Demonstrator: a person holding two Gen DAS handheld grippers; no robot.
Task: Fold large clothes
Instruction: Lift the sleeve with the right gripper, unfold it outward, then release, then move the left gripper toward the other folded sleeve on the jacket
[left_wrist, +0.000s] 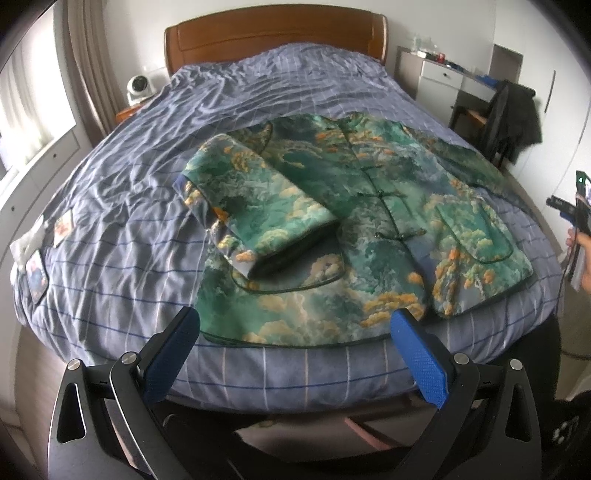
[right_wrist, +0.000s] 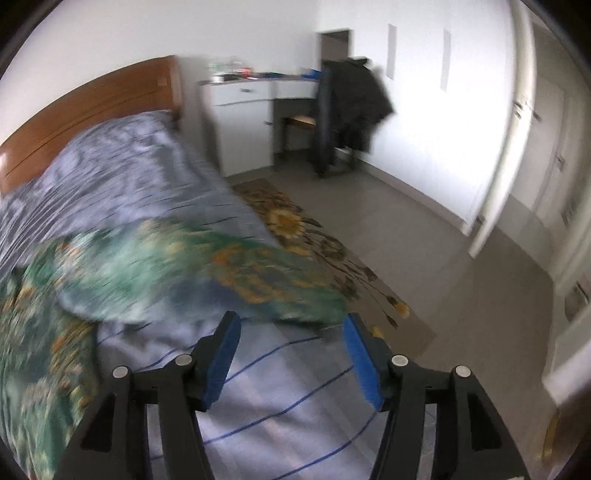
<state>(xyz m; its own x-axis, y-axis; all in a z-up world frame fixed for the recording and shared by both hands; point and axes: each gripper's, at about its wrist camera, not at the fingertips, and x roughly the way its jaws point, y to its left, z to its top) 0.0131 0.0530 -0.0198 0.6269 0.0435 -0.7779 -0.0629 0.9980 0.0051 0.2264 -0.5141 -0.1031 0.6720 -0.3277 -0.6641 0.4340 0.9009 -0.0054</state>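
- Jacket (left_wrist: 369, 206), green with an orange and cloud print, lies front-up and buttoned on the blue striped bed (left_wrist: 122, 236), near the foot edge and well short of the wooden headboard (left_wrist: 273, 33).
- Done so far, judging from how it lies: one sleeve (left_wrist: 258, 218), on the window side, is folded in across the chest, its cuff resting on the jacket body.
- Left to do: the other sleeve (right_wrist: 236, 269) is spread out toward the bed's side edge, above the flowered rug (right_wrist: 295, 229); it needs folding in, and then the body probably needs folding up from the hem.
- Left gripper (left_wrist: 295, 325) hangs over the foot edge of the bed just short of the jacket's hem, jaws wide with nothing between them.
- Right gripper (right_wrist: 291, 328) is also parted, somewhat narrower, pointing at the spread sleeve's cuff; the cuff sits just beyond the pads and no cloth is pinched. This view is blurred.
- No brand, label or writing can be read anywhere; small cards (left_wrist: 37, 269) lie at the bed's corner nearest the window, too small to make out.
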